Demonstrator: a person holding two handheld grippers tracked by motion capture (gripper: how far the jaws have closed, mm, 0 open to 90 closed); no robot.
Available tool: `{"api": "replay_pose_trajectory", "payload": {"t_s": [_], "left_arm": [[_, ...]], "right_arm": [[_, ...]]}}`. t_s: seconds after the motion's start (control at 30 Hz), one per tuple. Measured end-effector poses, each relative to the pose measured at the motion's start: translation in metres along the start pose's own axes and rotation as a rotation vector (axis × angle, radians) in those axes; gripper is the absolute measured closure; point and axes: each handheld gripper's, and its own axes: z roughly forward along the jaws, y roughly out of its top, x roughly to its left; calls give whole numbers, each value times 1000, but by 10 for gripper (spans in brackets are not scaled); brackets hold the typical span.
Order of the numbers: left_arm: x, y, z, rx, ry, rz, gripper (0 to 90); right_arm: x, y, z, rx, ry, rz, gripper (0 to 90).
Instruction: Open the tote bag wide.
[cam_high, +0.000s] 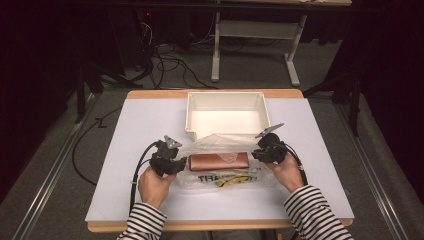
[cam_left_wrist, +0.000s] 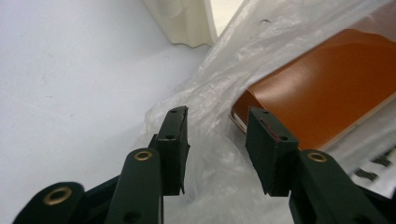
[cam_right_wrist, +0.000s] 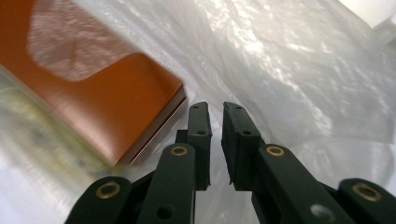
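Note:
A clear plastic bag (cam_high: 225, 142) lies at the middle of the table, with a flat brown box (cam_high: 219, 161) inside it. Printed and yellow items (cam_high: 231, 181) show beneath the box. My left gripper (cam_high: 181, 165) is at the bag's left end; in the left gripper view its jaws (cam_left_wrist: 217, 116) stand apart over crumpled film (cam_left_wrist: 261, 51), close to the box's corner (cam_left_wrist: 327, 88). My right gripper (cam_high: 256, 155) is at the bag's right end. In the right gripper view its jaws (cam_right_wrist: 217, 109) leave just a narrow slit, with film (cam_right_wrist: 289, 70) behind and the box (cam_right_wrist: 102, 98) to the left.
An empty white bin (cam_high: 225, 94) stands just behind the bag, its corner (cam_left_wrist: 187, 23) visible in the left gripper view. The white tabletop (cam_high: 140, 130) extends to both sides and in front. Cables and a table frame lie on the floor beyond.

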Motion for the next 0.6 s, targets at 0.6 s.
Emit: {"api": "replay_pose_trajectory", "payload": {"t_s": [0.6], "left_arm": [[13,-12,43,118,98,10,830]], "right_arm": [[-27,-10,28,74,-26,84,881]]}}
